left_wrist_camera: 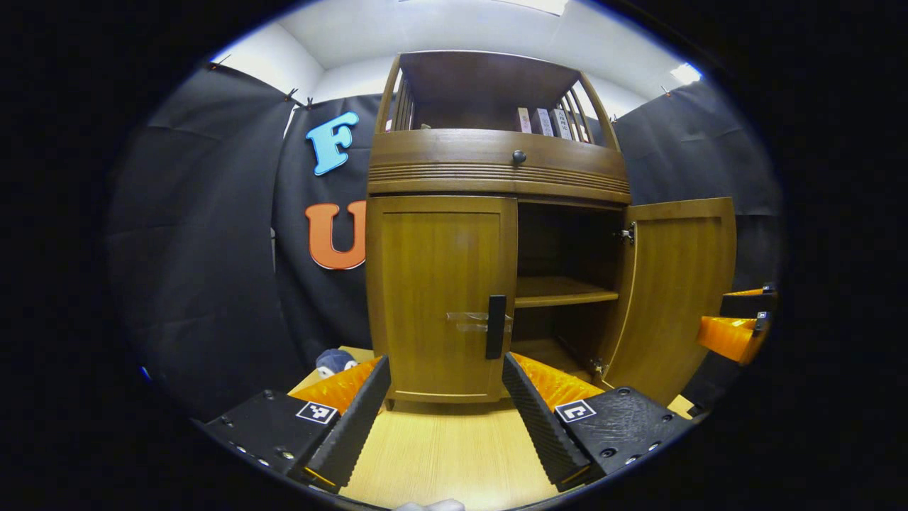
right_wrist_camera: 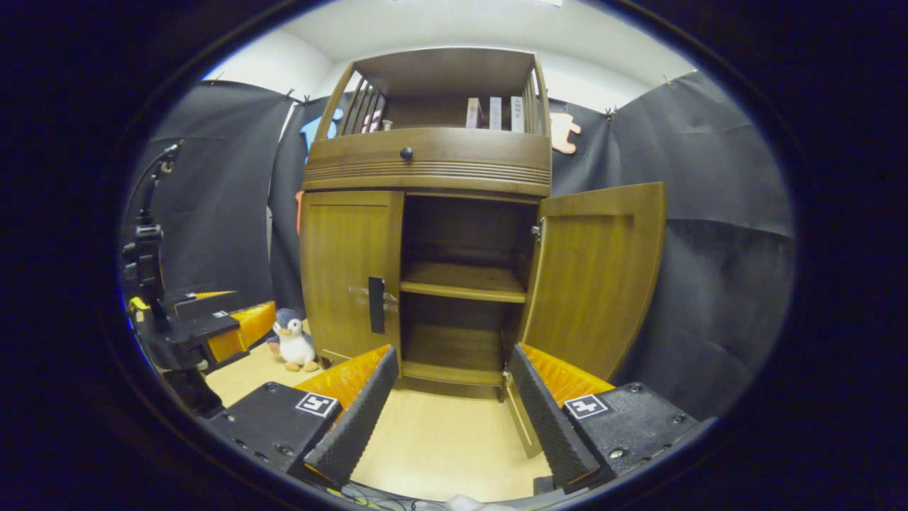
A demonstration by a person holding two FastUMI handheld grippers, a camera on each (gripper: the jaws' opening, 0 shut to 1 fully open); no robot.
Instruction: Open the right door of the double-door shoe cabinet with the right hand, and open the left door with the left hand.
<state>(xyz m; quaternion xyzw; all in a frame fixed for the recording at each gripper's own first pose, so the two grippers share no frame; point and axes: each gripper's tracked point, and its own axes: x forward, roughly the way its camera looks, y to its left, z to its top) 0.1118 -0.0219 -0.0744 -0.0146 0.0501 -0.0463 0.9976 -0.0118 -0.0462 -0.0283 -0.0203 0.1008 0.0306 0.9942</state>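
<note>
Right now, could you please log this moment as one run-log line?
right door: open | left door: closed, handle untouched | left hand-held gripper: open, facing handle | right hand-held gripper: open, empty

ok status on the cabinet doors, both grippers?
Left gripper open, facing left door, handle ungrasped. Right gripper open, empty. Right door swung open. Nothing blocking.

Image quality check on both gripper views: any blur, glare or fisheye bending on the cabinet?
Left gripper view: sharp, no motion blur; the cabinet bulges with fisheye bending, a ceiling light blows out, and the closed left door carries a soft sheen. Right gripper view: also sharp; the open right door curves near the rim, and the interior above the shelf sits in deep shadow.
</note>
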